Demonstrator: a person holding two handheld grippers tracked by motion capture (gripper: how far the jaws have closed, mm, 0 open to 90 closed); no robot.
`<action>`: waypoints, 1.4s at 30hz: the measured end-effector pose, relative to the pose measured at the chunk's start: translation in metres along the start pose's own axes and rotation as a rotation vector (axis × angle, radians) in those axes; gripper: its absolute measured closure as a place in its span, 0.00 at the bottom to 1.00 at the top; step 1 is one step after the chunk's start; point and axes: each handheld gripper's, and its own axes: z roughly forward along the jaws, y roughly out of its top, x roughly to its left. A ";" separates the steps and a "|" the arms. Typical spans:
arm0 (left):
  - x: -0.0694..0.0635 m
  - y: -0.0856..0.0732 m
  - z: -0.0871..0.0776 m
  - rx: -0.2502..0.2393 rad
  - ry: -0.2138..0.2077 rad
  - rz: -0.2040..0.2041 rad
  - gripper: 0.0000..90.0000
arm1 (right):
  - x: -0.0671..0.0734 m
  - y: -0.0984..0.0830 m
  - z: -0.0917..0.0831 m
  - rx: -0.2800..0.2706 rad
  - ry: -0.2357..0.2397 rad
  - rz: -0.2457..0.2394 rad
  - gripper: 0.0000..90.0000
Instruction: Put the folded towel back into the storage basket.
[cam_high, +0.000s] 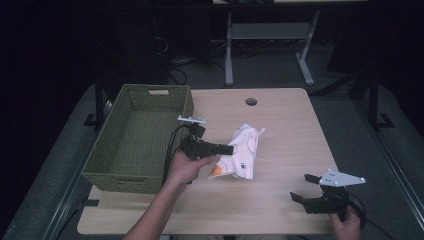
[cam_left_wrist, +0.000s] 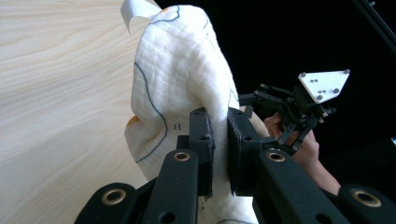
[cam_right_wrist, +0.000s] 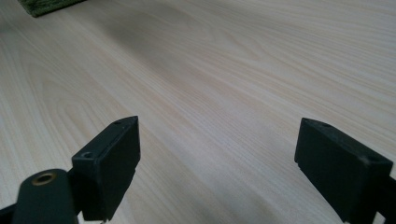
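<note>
Centre: table (cam_high: 290, 115) blocked by crumpled cloth (cam_high: 240, 150), pinched in left gripper (cam_high: 227, 149) | Left: green woven basket (cam_high: 135, 175) walled off that edge, its inside seemingly bare | Right: open wood was left around right gripper (cam_high: 305, 187), jaws spread | Far edge: small round hole (cam_high: 251, 102).

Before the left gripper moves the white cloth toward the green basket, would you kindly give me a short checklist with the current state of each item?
1. Left gripper holds the white printed cloth: ok, a fold is pinched between the shut jaws.
2. Grip depth: cannot tell; only a thin fold is caught, and it may slip.
3. Green woven basket ready to receive: ok, its floor looks bare.
4. Path from cloth to basket across the light wooden table: ok, nothing lies between.
5. Right gripper out of the way: ok, open and empty near the table's front right corner.
</note>
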 end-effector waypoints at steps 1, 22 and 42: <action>0.000 0.001 -0.002 -0.002 0.001 -0.005 0.92 | 0.000 0.000 0.000 0.002 0.000 0.001 0.15; 0.002 0.010 -0.054 -0.036 -0.006 -0.009 0.92 | -0.003 -0.001 0.002 0.014 -0.009 0.009 0.15; 0.004 0.018 -0.102 -0.063 0.018 -0.006 0.92 | -0.005 -0.003 0.006 0.037 -0.014 0.009 0.15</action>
